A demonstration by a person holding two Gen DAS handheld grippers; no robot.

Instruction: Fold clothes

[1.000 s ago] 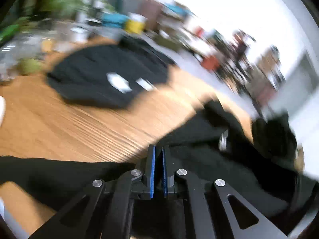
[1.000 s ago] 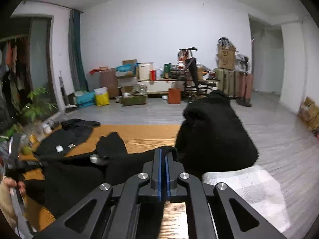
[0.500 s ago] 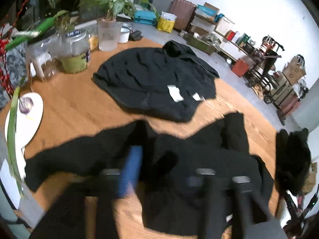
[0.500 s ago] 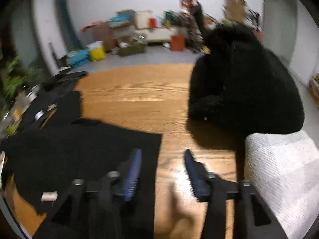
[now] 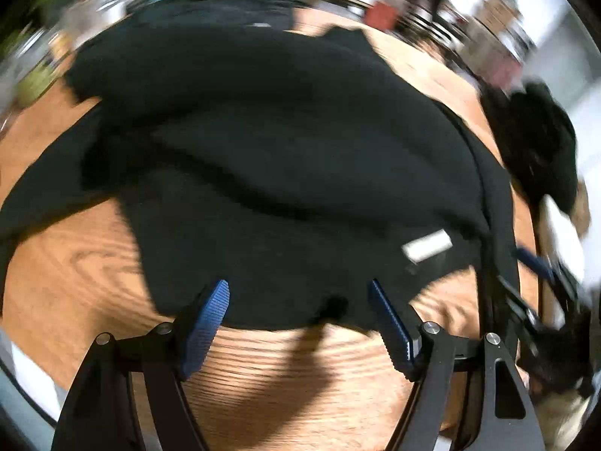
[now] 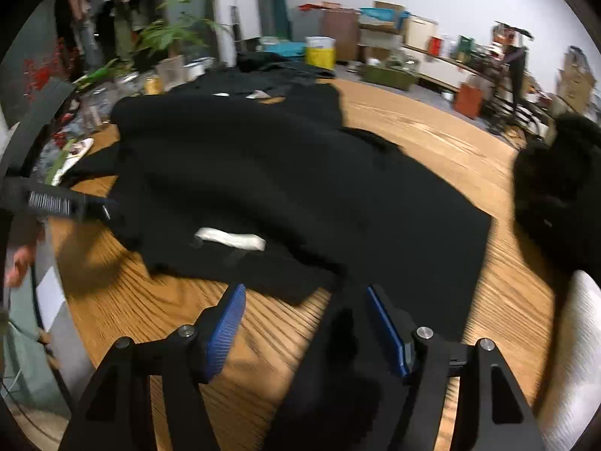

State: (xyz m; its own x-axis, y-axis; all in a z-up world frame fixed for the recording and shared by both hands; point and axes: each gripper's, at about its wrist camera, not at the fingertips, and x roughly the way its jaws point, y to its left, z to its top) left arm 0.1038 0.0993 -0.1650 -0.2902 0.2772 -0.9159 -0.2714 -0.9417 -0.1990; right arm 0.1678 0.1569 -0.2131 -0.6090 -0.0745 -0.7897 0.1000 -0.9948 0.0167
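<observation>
We see the black garment (image 6: 285,188) spread flat across the middle of the wooden table (image 6: 432,127), a white label (image 6: 231,239) showing near its near edge, and a second dark garment (image 6: 270,75) lying beyond it at the far side. Our left gripper (image 5: 298,300) hangs over the near hem with its blue pads (image 5: 206,319) wide apart and holding nothing, and our right gripper (image 6: 304,312) is likewise spread and empty above the near edge. A black fluffy heap (image 6: 556,195) sits on the right, plants (image 6: 172,37) far left.
</observation>
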